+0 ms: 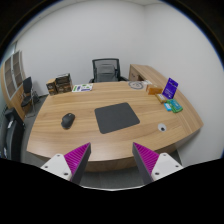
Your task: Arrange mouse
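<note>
A black mouse (68, 120) lies on the wooden desk (140, 140), left of a dark grey mouse pad (117, 116) in the desk's middle. My gripper (112, 160) hovers above the desk's near edge, well short of the mouse. Its two fingers with magenta pads (74, 158) stand wide apart with nothing between them. The mouse is ahead and to the left of the left finger.
A black office chair (106, 70) stands behind the desk. Books or boxes (62, 84) stand at the far left, a purple box (170, 87) and a teal item (174, 104) at the right. A small white object (165, 127) lies near the right front.
</note>
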